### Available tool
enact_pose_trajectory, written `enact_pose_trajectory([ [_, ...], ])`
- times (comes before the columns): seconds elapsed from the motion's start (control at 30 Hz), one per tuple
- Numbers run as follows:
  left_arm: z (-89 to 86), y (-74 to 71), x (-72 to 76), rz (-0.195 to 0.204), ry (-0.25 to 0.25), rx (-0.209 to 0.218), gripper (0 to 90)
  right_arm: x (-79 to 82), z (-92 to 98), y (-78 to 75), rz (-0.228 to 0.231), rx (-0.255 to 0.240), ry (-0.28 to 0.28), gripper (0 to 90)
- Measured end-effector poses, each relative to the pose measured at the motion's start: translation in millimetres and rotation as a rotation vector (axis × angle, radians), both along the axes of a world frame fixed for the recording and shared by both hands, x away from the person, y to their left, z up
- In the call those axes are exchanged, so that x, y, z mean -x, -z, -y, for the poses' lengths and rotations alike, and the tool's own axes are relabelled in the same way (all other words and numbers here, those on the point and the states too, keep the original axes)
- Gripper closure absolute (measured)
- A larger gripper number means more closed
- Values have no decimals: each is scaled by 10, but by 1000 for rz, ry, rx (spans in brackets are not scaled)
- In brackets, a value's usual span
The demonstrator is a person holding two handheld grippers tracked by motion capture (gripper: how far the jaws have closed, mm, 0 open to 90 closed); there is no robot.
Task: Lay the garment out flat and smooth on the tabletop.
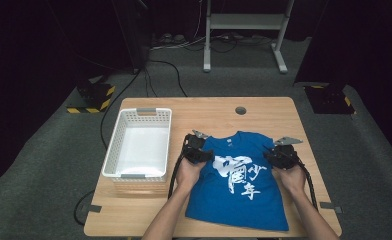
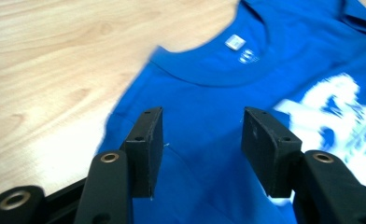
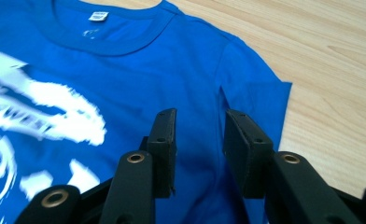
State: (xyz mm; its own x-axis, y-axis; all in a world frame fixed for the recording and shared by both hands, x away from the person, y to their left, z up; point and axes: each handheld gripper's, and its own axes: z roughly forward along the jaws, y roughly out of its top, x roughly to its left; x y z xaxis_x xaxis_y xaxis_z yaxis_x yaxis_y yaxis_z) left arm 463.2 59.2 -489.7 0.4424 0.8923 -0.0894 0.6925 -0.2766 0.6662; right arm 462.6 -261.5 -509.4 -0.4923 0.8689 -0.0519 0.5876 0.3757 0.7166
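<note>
A blue T-shirt point(image 1: 239, 187) with a white print lies flat, front up, on the wooden table point(image 1: 209, 112), collar toward the far edge. My left gripper point(image 2: 202, 135) hovers over the shirt's point(image 2: 209, 98) left shoulder, jaws apart with nothing pinched between them. Over the right shoulder seam of the shirt point(image 3: 139, 74) sits my right gripper point(image 3: 200, 133), its jaws also parted with only flat cloth beneath. In the high view the left gripper point(image 1: 194, 145) and the right gripper point(image 1: 283, 152) sit at the two shoulders, a hand behind each.
A white plastic basket point(image 1: 139, 145), nothing in it, stands on the table left of the shirt. A round cable hole point(image 1: 240, 110) is in the far tabletop. Bare wood lies beyond the collar and at the right edge.
</note>
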Motion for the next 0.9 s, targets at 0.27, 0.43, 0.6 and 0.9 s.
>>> enact_pose_trajectory([
  [0.27,30,262,-231,-79,-45,-123,505,-193,-65,133,-45,22,29,655],
  [0.43,57,248,-296,-77,-5,-141,620,-235,-79,151,-49,31,34,767],
  [0.6,149,223,-387,-74,32,-185,844,-260,-85,131,-56,57,32,862],
  [0.9,211,17,-577,74,9,-184,854,-323,-130,38,-21,34,50,880],
])
